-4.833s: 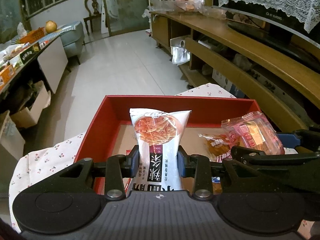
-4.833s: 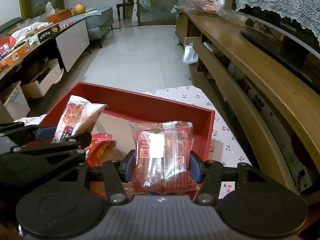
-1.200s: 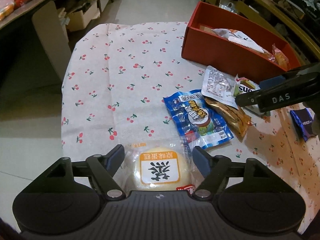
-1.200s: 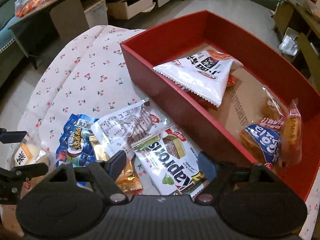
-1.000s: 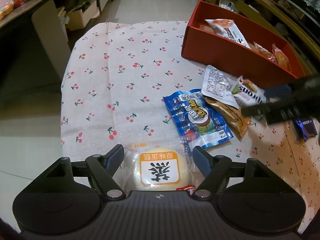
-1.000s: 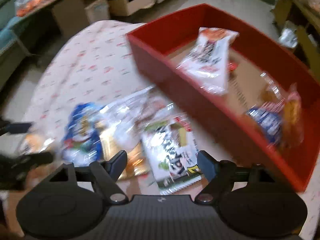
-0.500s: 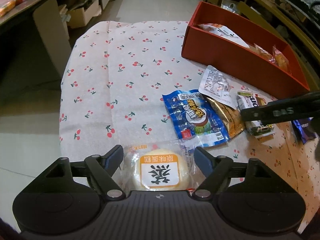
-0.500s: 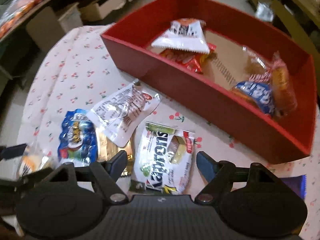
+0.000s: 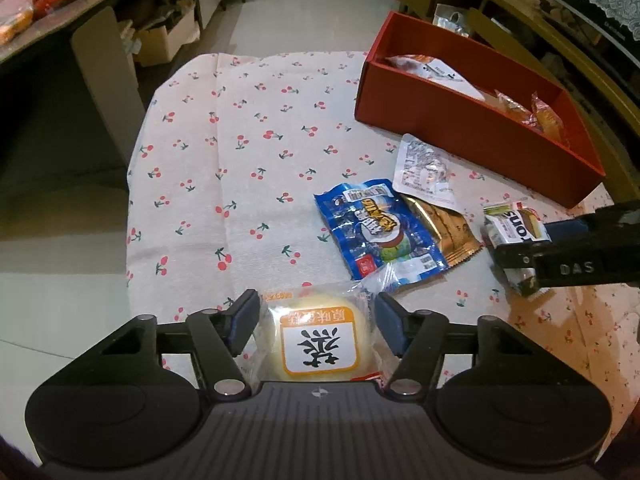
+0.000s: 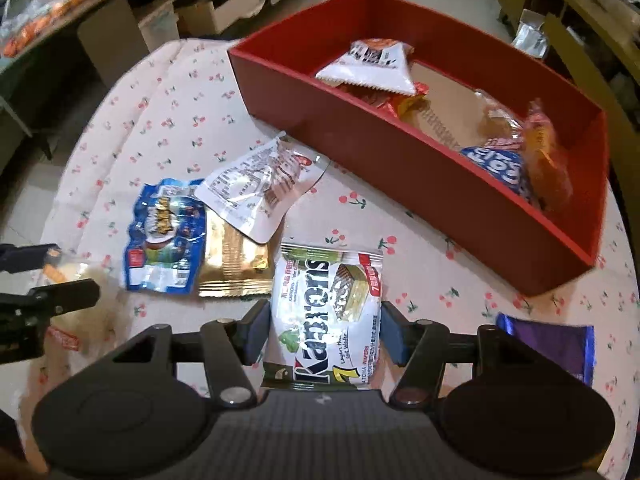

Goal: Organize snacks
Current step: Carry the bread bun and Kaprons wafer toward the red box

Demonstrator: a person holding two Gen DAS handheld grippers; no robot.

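Observation:
My left gripper [image 9: 318, 320] is closed around a wrapped yellow cake [image 9: 318, 346] with an orange-framed label, at the near edge of the cherry-print tablecloth [image 9: 240, 128]. My right gripper [image 10: 324, 330] is closed around a white and green wafer packet [image 10: 326, 312]; the packet also shows in the left wrist view [image 9: 514, 232]. A red box [image 10: 400, 160] at the back right holds several snack packs. A blue packet [image 9: 376, 228], a gold packet [image 9: 444, 228] and a white pouch [image 9: 424, 172] lie between the grippers and the box.
A purple packet [image 10: 548, 344] lies on the cloth right of my right gripper. A dark desk with boxes under it [image 9: 120, 20] stands at the left. Wooden shelving [image 9: 560, 40] runs behind the red box. The tablecloth's left edge drops to tiled floor [image 9: 60, 240].
My right gripper has come down over the wafer packet and its fingers have closed in on it. My left gripper's fingers have drawn in against the cake.

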